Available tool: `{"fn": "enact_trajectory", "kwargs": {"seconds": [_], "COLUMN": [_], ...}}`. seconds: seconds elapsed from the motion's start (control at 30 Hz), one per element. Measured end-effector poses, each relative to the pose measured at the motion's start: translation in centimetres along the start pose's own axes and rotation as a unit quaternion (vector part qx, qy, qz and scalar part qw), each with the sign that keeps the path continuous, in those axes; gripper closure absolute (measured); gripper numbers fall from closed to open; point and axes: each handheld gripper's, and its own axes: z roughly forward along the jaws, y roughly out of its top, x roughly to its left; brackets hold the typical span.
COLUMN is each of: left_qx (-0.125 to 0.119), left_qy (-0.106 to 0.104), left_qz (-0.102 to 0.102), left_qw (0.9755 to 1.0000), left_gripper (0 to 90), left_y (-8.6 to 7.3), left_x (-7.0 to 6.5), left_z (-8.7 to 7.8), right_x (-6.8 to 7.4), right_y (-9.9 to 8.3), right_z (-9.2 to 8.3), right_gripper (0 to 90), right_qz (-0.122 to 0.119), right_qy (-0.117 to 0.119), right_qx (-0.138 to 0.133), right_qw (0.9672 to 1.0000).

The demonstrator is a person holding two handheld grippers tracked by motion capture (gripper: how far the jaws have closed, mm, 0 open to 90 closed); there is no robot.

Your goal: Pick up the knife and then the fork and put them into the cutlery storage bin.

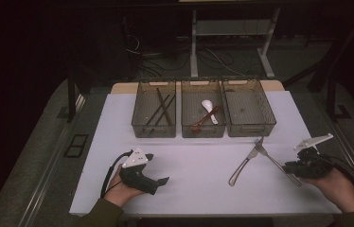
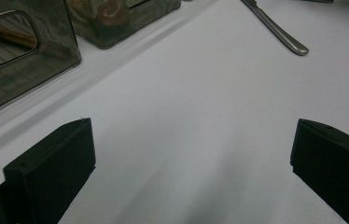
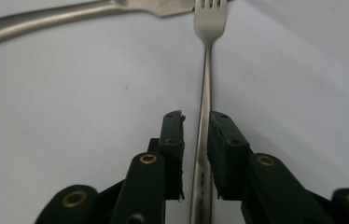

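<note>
While flat black fingers point(image 3: 217, 154) flank it, slim steel fork point(image 3: 206, 88) lies straight — matte, smooth.

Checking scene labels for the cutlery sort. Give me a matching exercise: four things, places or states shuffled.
Things:
1. fork
2. white spoon
3. chopsticks
4. left hand-held gripper

Places or states:
A. in the left bin
B. in the middle bin
C. handle between the jaws of the right hand-held gripper
D. jaws wide apart, nothing between them

Pairs: 1-C, 2-B, 3-A, 4-D
</note>
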Motion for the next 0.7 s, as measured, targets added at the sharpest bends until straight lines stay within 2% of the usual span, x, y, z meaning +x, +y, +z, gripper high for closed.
{"fn": "enact_trajectory", "kwargs": {"seconds": [0.17, 0.3, 0.5, 0.7], "left_qx": [-0.001, 0.001, 0.001, 0.001], "left_qy": [-0.001, -0.001, -0.003, -0.003], "left_qz": [0.0, 0.0, 0.002, 0.002], "left_qw": [1.0, 1.0, 1.0, 1.0], "left_gripper": [0.0, 0.0, 0.0, 0.0], "left_y": [0.0, 0.0, 0.0, 0.0], "left_x": [0.0, 0.1, 0.0, 0.1], "left_z": [0.0, -0.1, 0.0, 0.0], "right_x": [-0.1, -0.3, -0.5, -0.5], "right_y": [2.4, 3.8, 5.3, 6.1], "right_z": [0.9, 2.0, 3.5, 4.7], "right_gripper": [71.9, 71.7, 72.9, 75.5], "right_qz": [0.007, 0.008, 0.009, -0.004], "right_qy": [-0.013, -0.01, -0.008, -0.008], "right_qx": [0.03, 0.06, 0.104, 0.139], "right_qw": [0.9994, 0.9981, 0.9945, 0.9903]}}
